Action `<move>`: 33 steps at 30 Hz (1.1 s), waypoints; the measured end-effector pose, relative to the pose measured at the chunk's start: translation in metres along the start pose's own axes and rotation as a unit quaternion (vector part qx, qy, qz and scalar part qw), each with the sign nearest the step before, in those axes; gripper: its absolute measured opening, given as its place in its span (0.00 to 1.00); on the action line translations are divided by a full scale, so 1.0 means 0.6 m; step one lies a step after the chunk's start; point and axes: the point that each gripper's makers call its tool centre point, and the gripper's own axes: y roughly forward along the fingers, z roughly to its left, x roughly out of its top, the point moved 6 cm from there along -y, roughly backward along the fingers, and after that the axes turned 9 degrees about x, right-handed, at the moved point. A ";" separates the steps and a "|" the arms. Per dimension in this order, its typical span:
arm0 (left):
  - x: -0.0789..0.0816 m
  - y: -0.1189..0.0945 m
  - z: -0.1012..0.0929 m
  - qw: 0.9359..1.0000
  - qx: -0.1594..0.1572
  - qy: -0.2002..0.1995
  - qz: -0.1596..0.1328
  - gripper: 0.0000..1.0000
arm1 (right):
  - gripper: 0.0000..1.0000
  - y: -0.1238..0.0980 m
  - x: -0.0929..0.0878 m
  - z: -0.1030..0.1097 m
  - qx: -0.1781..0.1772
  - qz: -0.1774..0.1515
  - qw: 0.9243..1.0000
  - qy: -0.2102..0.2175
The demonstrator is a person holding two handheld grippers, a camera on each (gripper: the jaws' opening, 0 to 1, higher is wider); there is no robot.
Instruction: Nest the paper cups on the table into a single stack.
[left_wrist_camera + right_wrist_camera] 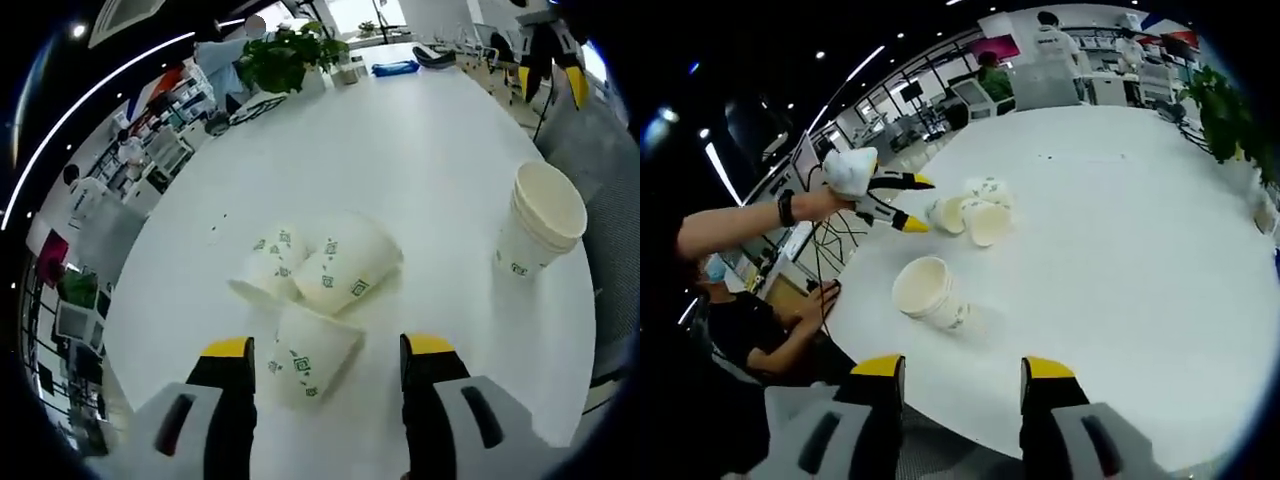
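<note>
Lying on the white surface point(420, 150) in the left gripper view: 3 loose paper cups point(315, 275) tipped on their sides, clustered and touching one another, green marks showing on their walls. Nearest of them, the near cup point(305, 360), resting between the yellow-tipped jaws of the left hand-held gripper point(325, 350), jaws spread wide on either side and not visibly gripping its walls. Standing upright well off to the right, near the surface edge: the nested stack point(540, 220), mouth up, several rims showing one inside another. Sitting at the far end of the surface: a potted plant point(285, 55) and a blue object point(395, 68).

Hovering beyond the surface edge in the right gripper view: the right hand-held gripper point(962, 385), jaws parted wide and holding nothing. Standing just ahead of it: the nested stack point(928, 292), leaning slightly in this tilted view. Lying farther on: the loose paper cups point(975, 210), with the left hand-held gripper point(912, 205) reaching to them from the left, held by a white-gloved hand point(850, 172). Standing in the background: people beside desks.
</note>
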 end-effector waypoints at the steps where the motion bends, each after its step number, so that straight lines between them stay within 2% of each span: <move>1: -0.004 0.002 0.000 1.000 -0.001 0.005 0.006 0.57 | 0.45 0.001 -0.001 0.000 0.000 0.001 1.000 0.002; 5: -0.013 0.023 0.012 1.000 -0.010 0.002 0.018 0.57 | 0.45 0.000 -0.008 -0.001 -0.002 0.005 1.000 0.006; 6: -0.010 0.017 0.009 1.000 -0.012 0.003 0.020 0.57 | 0.45 -0.001 -0.010 -0.001 -0.003 0.005 1.000 0.007; 11: -0.019 0.034 0.007 0.999 -0.027 0.030 0.028 0.56 | 0.44 -0.007 -0.015 -0.001 -0.005 0.004 1.000 0.013; 13: -0.014 0.031 0.014 0.998 -0.023 0.040 0.032 0.56 | 0.44 -0.007 -0.019 -0.003 -0.004 0.006 1.000 0.014; 16: -0.014 0.047 0.024 0.999 -0.026 0.018 0.028 0.56 | 0.44 -0.008 -0.023 -0.002 -0.004 0.011 1.000 0.014; 19: -0.018 0.058 0.023 0.999 -0.029 0.027 0.030 0.56 | 0.44 -0.013 -0.025 -0.002 -0.005 0.007 1.000 0.020; 24: -0.026 0.068 0.014 0.998 -0.040 0.030 0.043 0.50 | 0.43 -0.015 -0.035 0.001 -0.003 0.010 1.000 0.024; 27: -0.029 0.066 0.011 0.997 -0.045 0.027 0.053 0.40 | 0.43 -0.015 -0.042 0.003 0.002 0.021 1.000 0.018; 29: -0.028 0.064 0.005 0.997 -0.044 0.027 0.052 0.37 | 0.43 -0.015 -0.044 0.001 0.001 0.024 1.000 0.017; 33: -0.030 0.060 0.000 0.998 -0.044 0.003 0.044 0.36 | 0.42 -0.013 -0.043 -0.004 0.000 0.018 1.000 0.025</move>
